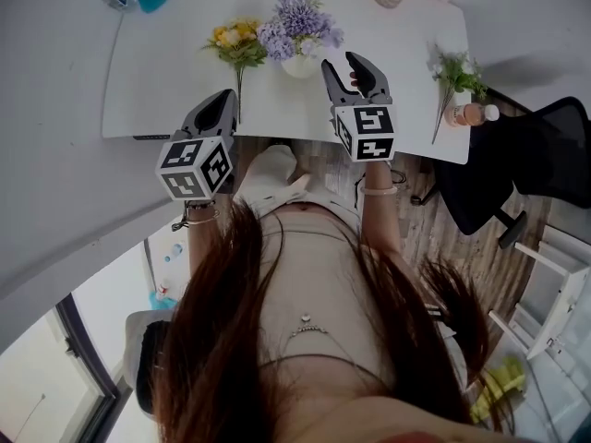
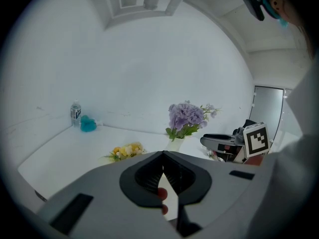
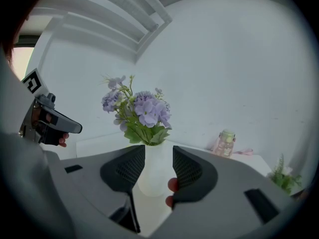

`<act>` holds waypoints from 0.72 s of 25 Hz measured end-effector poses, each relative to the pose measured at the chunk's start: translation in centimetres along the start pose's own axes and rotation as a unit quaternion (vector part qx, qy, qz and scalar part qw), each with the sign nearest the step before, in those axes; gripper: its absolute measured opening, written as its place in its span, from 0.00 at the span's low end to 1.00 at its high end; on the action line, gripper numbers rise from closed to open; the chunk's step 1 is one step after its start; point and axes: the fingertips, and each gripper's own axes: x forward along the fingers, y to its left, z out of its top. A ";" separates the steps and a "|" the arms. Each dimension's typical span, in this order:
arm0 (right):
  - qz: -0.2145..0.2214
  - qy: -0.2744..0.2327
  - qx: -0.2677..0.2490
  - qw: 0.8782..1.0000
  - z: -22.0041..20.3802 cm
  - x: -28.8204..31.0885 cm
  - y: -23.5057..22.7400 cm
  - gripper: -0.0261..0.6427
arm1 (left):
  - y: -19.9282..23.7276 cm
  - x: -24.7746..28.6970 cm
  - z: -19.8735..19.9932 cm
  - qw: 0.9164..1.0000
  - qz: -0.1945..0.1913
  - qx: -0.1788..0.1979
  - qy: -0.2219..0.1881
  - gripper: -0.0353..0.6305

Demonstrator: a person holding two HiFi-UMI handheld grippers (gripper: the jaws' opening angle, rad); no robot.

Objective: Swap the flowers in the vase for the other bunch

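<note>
Right claw (image 3: pixel 158 156) stands wide with nothing gripped. The white vase (image 3: pixel 154 173) shows in the gap between its jaws, so I judge it is lined up on the vase body, not the stems. Left claw (image 2: pixel 163 156) is closed flat and empty, hanging over the near edge of the surface (image 1: pixel 166 90). The purple flowers (image 3: pixel 142 108) are in the vase at mid surface, and the yellow bunch (image 1: pixel 235 40) lies flat just to its left. Likely risks: the vase looks light and narrow at the foot, so if the purple bunch gets pulled with nothing holding the base, the whole vase could lift or tip. If the right claw closes off-centre on the round wall, it could skid sideways into the yellow bunch. The left claw must open before it can take any stems, and if it goes in closed it would just shove the flowers. The yellow bunch lies close to the left claw's path, so a low sweep could push it along or off the surface. Hard to read: I cannot tell if the right jaws are around the vase or short of it, and the head view only shows the tips just beside it. Leaves cover the vase neck, so the stems are hidden. I cannot tell if there is water inside. The left claw covers the lower end of the yellow bunch's stem in the head view.
</note>
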 end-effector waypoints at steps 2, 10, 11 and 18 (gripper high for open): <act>0.000 -0.003 0.001 1.000 0.1 -0.7 0.3 0.32 | -0.3 -0.7 -0.2 1.000 0.004 0.003 -0.006 0.06; -0.010 -0.020 0.009 1.000 0.3 -3.5 0.8 0.26 | -1.5 -3.4 -0.3 0.999 0.018 0.003 -0.035 0.06; -0.010 -0.022 0.011 1.000 0.4 -3.9 0.9 0.26 | -1.7 -3.8 -0.4 0.999 0.019 0.003 -0.036 0.06; -0.011 -0.044 0.026 0.999 1.0 -6.4 1.9 0.21 | -3.3 -5.8 -1.6 0.999 0.009 0.008 -0.040 0.06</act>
